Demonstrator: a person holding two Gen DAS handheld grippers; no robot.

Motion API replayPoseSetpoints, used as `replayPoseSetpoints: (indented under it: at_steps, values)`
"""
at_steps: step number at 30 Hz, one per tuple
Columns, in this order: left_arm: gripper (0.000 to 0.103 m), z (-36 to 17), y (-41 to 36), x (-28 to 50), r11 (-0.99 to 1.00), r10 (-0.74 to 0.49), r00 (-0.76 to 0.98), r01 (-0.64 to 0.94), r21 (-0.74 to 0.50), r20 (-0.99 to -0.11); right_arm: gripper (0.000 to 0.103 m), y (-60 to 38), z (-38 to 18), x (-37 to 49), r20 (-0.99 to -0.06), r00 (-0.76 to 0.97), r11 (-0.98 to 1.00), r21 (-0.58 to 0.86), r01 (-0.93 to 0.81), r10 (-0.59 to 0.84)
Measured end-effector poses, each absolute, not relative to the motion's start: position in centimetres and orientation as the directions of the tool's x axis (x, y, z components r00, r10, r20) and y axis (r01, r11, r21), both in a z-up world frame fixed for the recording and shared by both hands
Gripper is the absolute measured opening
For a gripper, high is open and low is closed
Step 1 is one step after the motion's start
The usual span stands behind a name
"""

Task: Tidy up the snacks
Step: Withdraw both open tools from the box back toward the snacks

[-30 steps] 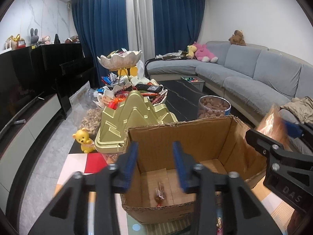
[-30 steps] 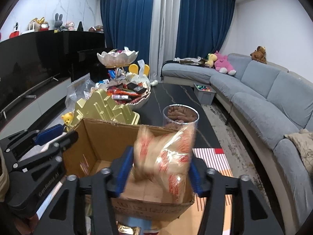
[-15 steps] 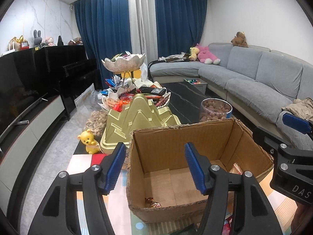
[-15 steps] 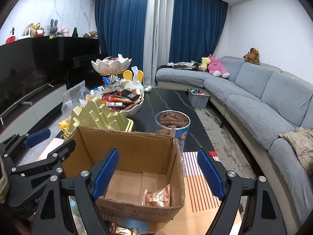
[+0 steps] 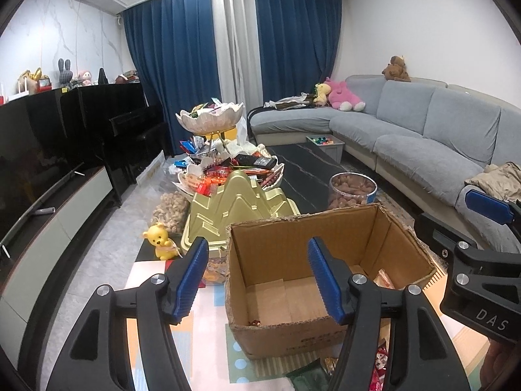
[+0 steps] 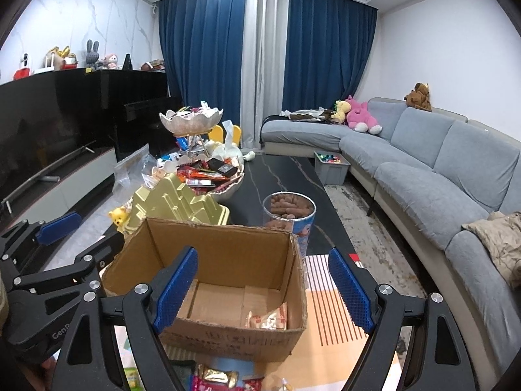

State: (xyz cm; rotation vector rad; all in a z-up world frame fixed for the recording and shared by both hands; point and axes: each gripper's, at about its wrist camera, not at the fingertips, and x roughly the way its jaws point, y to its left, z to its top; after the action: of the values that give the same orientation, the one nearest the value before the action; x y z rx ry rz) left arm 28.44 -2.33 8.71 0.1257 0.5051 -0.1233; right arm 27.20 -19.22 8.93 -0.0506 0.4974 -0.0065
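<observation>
An open cardboard box [image 5: 329, 228] stands on the table in front of both grippers; it also shows in the right wrist view [image 6: 228, 244]. A clear snack bag with red print [image 6: 268, 316] lies in its near right corner, and shows partly in the left wrist view [image 5: 384, 278]. A small wrapped candy [image 5: 254, 323] lies on the box floor. My left gripper [image 5: 259, 280] is open and empty above the box's near left side. My right gripper [image 6: 260, 288] is open and empty above the box. Loose wrapped snacks [image 6: 216, 376] lie on the table before the box.
A gold mountain-shaped tray [image 5: 241, 208] stands behind the box. A tub of brown snacks [image 6: 288, 211] stands at back right. A two-tier shell bowl stand [image 5: 210, 120] holds many snacks. A yellow bear figure [image 5: 161, 241] sits left. A grey sofa [image 5: 439, 137] runs along the right.
My right gripper opened and let the snack bag go into the box. My left gripper opened too. Both grippers pulled back and up from the box.
</observation>
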Motion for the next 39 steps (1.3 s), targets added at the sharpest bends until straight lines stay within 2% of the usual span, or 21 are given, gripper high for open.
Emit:
replayPoseSetpoints:
  at_steps: [18, 39]
  values:
    - [0.063, 10.5, -2.5, 24.6, 0.983, -0.094, 0.88, 0.158, 0.099, -0.466, 0.083, -19.5, 11.5, 23.3, -0.454, 0.89, 0.998, -0.063, 0.004, -0.032]
    - [0.063, 8.7, -2.6, 20.2, 0.978, -0.11, 0.864, 0.183, 0.103, -0.491, 0.083, -19.6, 10.7, 19.8, -0.467, 0.883, 0.997, -0.077, 0.011, -0.046]
